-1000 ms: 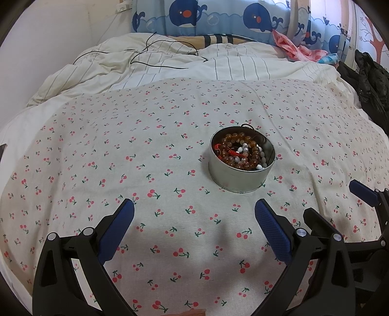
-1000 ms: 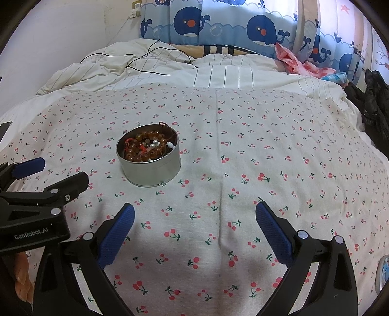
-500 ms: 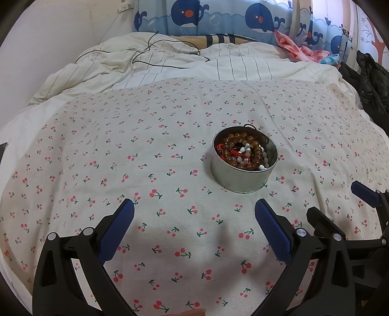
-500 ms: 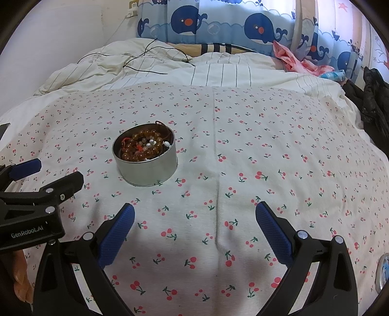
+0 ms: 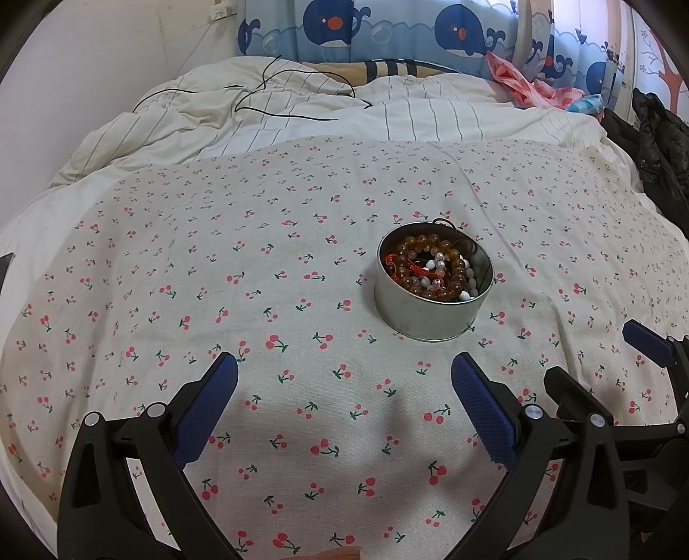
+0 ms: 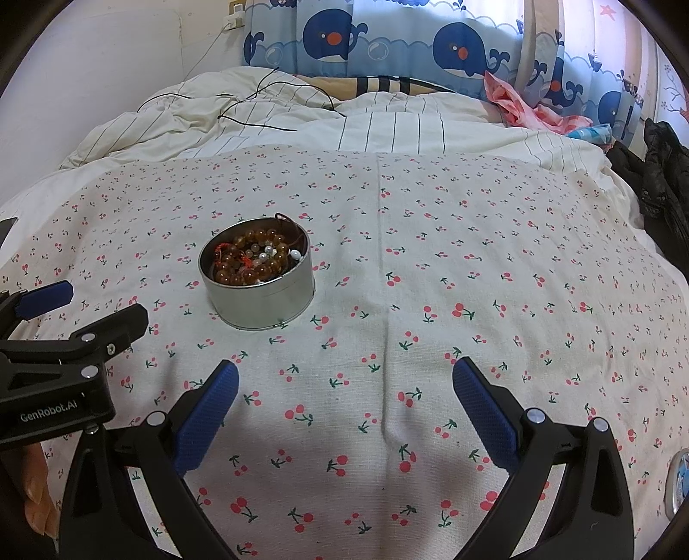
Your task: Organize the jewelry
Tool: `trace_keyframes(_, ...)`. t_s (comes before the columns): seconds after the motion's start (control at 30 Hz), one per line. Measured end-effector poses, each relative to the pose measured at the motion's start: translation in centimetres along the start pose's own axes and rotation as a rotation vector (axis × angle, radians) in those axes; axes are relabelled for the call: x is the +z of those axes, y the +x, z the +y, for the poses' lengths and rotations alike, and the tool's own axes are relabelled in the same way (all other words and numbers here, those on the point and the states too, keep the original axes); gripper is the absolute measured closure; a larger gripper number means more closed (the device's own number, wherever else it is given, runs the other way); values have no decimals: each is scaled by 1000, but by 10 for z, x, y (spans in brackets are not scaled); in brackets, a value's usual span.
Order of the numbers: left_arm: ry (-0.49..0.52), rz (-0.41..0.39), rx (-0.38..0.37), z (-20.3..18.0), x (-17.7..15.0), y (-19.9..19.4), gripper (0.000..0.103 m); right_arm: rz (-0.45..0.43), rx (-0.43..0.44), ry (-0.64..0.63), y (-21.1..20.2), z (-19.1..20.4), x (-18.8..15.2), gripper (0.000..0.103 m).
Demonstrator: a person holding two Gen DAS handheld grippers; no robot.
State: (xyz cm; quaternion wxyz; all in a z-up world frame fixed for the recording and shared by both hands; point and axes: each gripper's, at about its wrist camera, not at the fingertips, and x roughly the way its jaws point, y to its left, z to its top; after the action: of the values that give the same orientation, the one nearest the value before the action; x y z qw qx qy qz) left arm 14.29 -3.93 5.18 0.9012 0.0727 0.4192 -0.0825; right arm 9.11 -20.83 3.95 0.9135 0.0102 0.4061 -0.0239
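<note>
A round silver tin [image 5: 430, 316] stands on the cherry-print cloth [image 5: 215, 280]. It holds amber bead bracelets [image 5: 435, 269], white beads and a red cord. In the right wrist view the tin [image 6: 262, 301] is ahead to the left, with the beads [image 6: 254, 258] inside. My left gripper [image 5: 344, 379] is open and empty, just short of the tin and to its left. My right gripper [image 6: 344, 383] is open and empty, to the right of the tin. Each gripper shows at the edge of the other's view.
A rumpled striped duvet [image 5: 301, 112] with a black cable [image 5: 275, 99] lies behind the cloth. Whale-print fabric [image 6: 387, 38] hangs at the back. Dark clothing [image 5: 659, 146] is heaped at the right. A round lid [image 6: 678, 486] shows at the right edge.
Both grippers have stayed open and shifted only slightly; the tin sits a little further right in the left view and a little further left in the right view.
</note>
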Motion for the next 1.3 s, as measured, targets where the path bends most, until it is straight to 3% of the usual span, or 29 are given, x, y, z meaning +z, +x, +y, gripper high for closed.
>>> trace_keyframes(1.3, 10, 6, 8, 2, -1, 1, 8, 4, -1, -1, 2, 1, -2, 8)
